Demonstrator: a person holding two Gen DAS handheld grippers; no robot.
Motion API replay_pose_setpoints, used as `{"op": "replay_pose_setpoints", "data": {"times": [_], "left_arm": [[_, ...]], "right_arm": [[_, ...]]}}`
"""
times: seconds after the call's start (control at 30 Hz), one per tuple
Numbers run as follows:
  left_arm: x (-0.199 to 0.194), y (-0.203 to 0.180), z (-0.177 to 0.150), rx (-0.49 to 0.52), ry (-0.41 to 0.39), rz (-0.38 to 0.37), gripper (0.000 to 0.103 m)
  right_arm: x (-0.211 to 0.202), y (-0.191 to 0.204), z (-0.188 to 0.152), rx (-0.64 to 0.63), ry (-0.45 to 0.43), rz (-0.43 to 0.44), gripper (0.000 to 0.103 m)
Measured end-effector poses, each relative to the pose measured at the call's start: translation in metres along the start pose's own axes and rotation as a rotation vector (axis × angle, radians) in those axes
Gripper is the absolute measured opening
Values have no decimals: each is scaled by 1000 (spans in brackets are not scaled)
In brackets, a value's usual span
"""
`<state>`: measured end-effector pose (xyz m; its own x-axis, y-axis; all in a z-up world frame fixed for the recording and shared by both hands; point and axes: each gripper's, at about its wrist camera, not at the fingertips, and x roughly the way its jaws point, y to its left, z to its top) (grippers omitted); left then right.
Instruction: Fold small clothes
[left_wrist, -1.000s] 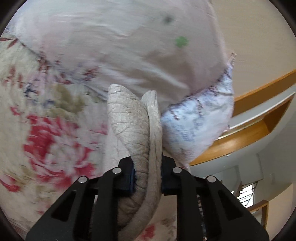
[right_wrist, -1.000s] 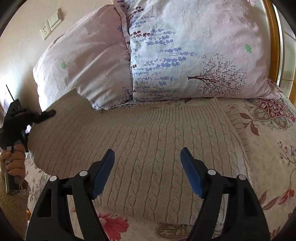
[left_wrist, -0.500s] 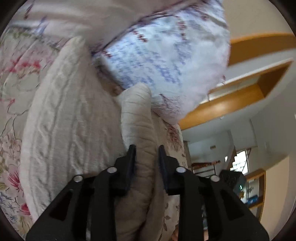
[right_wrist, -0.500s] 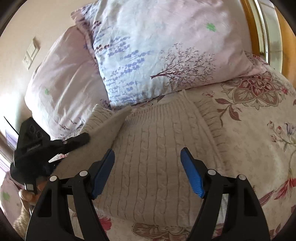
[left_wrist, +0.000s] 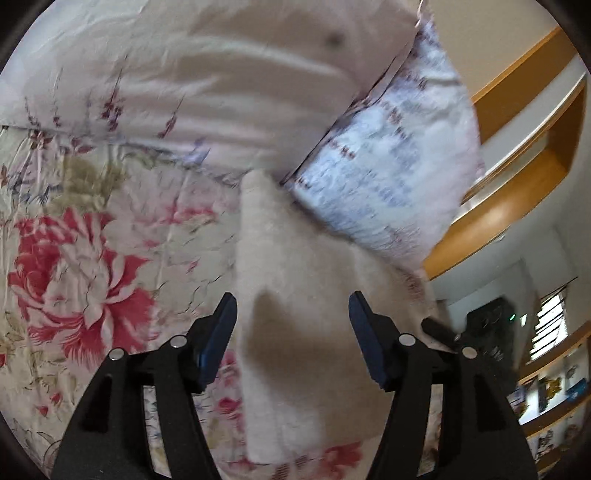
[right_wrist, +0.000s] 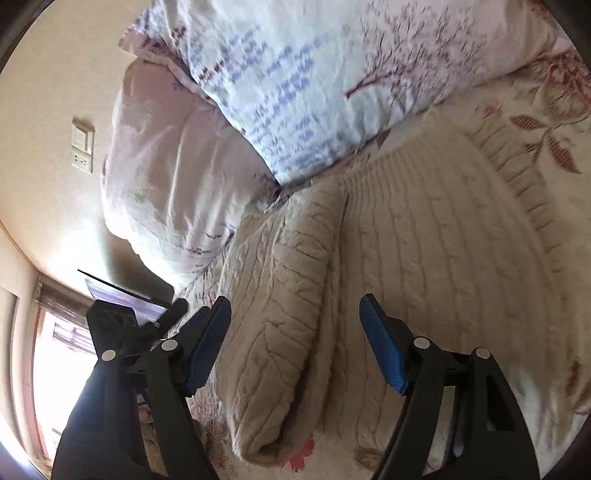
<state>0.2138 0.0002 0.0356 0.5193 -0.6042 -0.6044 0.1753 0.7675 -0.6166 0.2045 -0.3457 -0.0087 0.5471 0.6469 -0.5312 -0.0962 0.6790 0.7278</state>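
Left gripper (left_wrist: 291, 328) spread wide over the sweater (right_wrist: 424, 258), gripping nothing. Right gripper (right_wrist: 295, 332) spread too (blue pads showing), hovering above the fold. Sweater lies on the bedspread (left_wrist: 92, 240), against the pillows (right_wrist: 332, 74).

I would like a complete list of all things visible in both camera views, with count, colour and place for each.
Cream cable-knit sweater: one, cream, on the bed, its left side folded over.
Pillows: two; pale pink one beside the wall, white one with purple print to its right, behind the sweater.
Floral bedspread: one, cream with red flowers, under the sweater.
Wall switch plate: one, white, on the beige wall.
Wooden shelf: orange-brown, at the bedhead.
Left tool: black, blue pads, open.
Right tool: black, blue pads, open.
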Motion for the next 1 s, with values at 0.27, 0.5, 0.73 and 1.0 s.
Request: {"op": "replay_pose_setpoints", "data": {"times": [0.27, 0.5, 0.73, 1.0], "left_arm": [[27, 5, -14, 28, 94, 18, 64], [34, 8, -19, -6, 126, -16, 65], [31, 2, -16, -45, 114, -53, 74], [20, 4, -13, -88, 90, -118, 77]], "right_arm": [[20, 6, -1, -36, 61, -13, 57], [37, 4, 5, -22, 64, 0, 45], [39, 20, 8, -124, -28, -105, 18], [6, 41, 13, -309, -117, -273, 17]]}}
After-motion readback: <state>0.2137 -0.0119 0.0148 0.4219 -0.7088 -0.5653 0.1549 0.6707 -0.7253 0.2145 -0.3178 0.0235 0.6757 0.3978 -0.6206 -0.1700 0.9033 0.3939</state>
